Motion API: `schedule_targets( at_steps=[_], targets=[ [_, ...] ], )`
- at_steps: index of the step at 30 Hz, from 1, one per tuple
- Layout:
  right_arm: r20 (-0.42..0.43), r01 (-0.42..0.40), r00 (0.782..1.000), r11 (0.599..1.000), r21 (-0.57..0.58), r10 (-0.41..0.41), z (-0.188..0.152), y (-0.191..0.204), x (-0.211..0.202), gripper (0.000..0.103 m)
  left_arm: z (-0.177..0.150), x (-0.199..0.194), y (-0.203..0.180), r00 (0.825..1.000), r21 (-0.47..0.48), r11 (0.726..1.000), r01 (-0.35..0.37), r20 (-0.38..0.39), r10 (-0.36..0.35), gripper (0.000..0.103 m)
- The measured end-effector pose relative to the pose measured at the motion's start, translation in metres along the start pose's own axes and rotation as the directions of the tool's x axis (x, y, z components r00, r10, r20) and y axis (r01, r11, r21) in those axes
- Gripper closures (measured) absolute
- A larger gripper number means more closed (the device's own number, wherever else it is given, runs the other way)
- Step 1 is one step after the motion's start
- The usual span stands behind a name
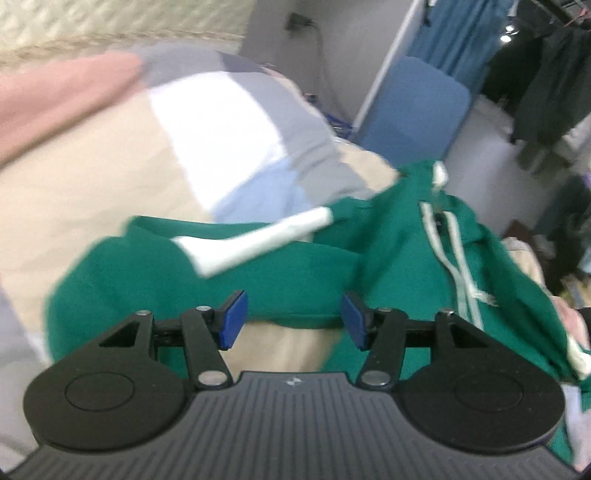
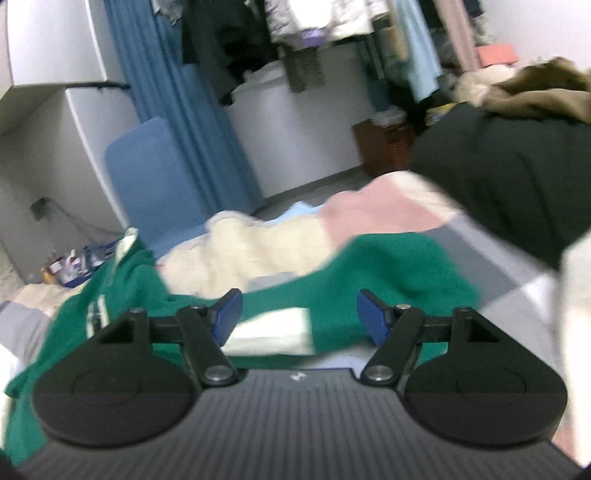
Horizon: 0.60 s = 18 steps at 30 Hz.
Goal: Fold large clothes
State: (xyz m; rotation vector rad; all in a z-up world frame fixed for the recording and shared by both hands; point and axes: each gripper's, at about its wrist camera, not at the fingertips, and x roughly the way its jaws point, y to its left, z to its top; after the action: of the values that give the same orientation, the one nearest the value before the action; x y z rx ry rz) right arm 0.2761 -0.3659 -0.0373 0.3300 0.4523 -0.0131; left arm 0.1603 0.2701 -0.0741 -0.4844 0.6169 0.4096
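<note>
A large green garment (image 1: pixel 295 269) with white stripes and a white cuff (image 1: pixel 255 240) lies crumpled on a patchwork bedspread (image 1: pixel 110 192). My left gripper (image 1: pixel 293 319) hovers over the garment's near edge, open, with no cloth pressed between its blue pads (image 1: pixel 232 321). In the right wrist view the same green garment (image 2: pixel 388 273) spreads across the bed, and a white cuff (image 2: pixel 269 330) shows below the gap of my right gripper (image 2: pixel 300 317). That gripper stands open too, its pads (image 2: pixel 373 319) well apart and touching nothing. Both views are blurred.
A blue padded board (image 2: pixel 155 173) leans by the wall past the bed. A dark coat with a fur collar (image 2: pixel 509 184) is heaped at the right. Hanging clothes (image 2: pixel 314 29), a blue curtain (image 2: pixel 177 92) and a wooden cabinet (image 2: pixel 384 147) fill the background.
</note>
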Motion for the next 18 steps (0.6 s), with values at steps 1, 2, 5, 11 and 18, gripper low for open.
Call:
schedule_targets(
  at_steps=[1,2,5,11,18],
  targets=[
    [0.008,0.009,1.0,1.0,0.004,-0.009,-0.005,-0.01,-0.002,0.029,0.001,-0.003,0.003,0.999,0.002,0.999,-0.034,0.005,0.034,0.038],
    [0.006,0.024,1.0,1.0,-0.003,-0.024,-0.009,-0.02,-0.002,0.026,0.002,-0.005,0.003,0.998,0.024,0.998,-0.061,0.012,0.061,0.038],
    [0.036,0.089,0.996,0.992,-0.093,-0.086,-0.016,-0.036,-0.004,0.019,0.005,-0.011,-0.004,0.99,0.168,0.976,-0.14,0.05,0.133,0.032],
    [0.013,0.165,0.986,0.968,-0.187,-0.165,-0.03,-0.063,0.018,0.019,0.007,-0.005,0.011,0.969,0.258,0.935,-0.245,0.078,0.232,0.021],
    [0.012,0.237,0.971,0.961,-0.141,-0.238,-0.03,-0.082,0.054,0.019,0.007,0.029,0.027,0.955,0.262,0.921,-0.289,0.019,0.295,0.018]
  ],
)
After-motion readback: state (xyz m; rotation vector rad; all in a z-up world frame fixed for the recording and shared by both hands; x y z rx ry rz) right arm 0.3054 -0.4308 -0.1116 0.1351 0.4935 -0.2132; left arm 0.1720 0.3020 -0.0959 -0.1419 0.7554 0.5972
